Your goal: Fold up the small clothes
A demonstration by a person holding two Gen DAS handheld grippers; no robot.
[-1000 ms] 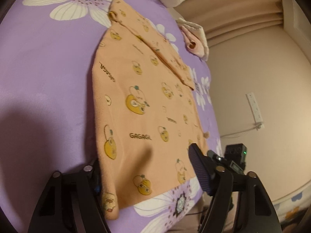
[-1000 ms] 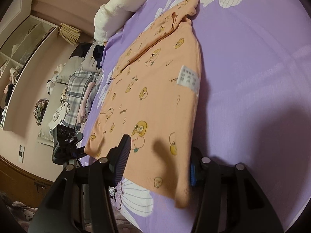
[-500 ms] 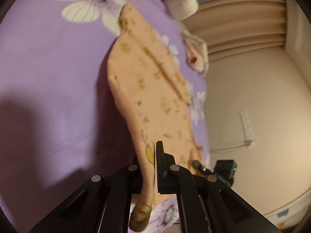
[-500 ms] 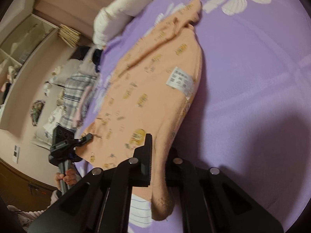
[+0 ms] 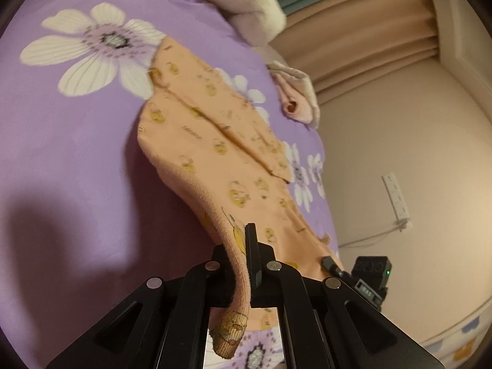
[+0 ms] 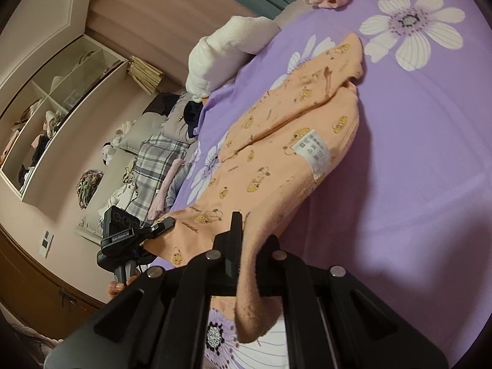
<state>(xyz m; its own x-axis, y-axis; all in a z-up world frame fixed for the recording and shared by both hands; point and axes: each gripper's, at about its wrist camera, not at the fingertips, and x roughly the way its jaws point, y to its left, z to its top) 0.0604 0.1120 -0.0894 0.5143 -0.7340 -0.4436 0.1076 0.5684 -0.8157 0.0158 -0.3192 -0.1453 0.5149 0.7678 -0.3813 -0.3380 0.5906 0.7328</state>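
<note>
Left wrist: our left gripper (image 5: 243,264) has its fingers pressed together on the hem corner of the orange shirt (image 5: 215,141). That corner is raised off the purple floral bedsheet (image 5: 61,141), and the hem end hangs down between the finger arms. The rest of the shirt lies on the sheet, sleeve folded across the body. A pink folded garment (image 5: 295,104) sits near the bed edge, well apart from the shirt; a white pillow (image 5: 246,3) is at the top. The other gripper shows at the shirt's far hem corner.

Right wrist: our right gripper (image 6: 249,255) is pinching the opposite hem corner, fabric draped down between the fingers. A white care label (image 6: 313,150) faces up near the side seam. We see the left gripper (image 6: 160,226) clamped on the far corner. Pillow (image 6: 227,52) and a plaid cloth (image 6: 153,172) lie beyond the bed's edge.
</note>
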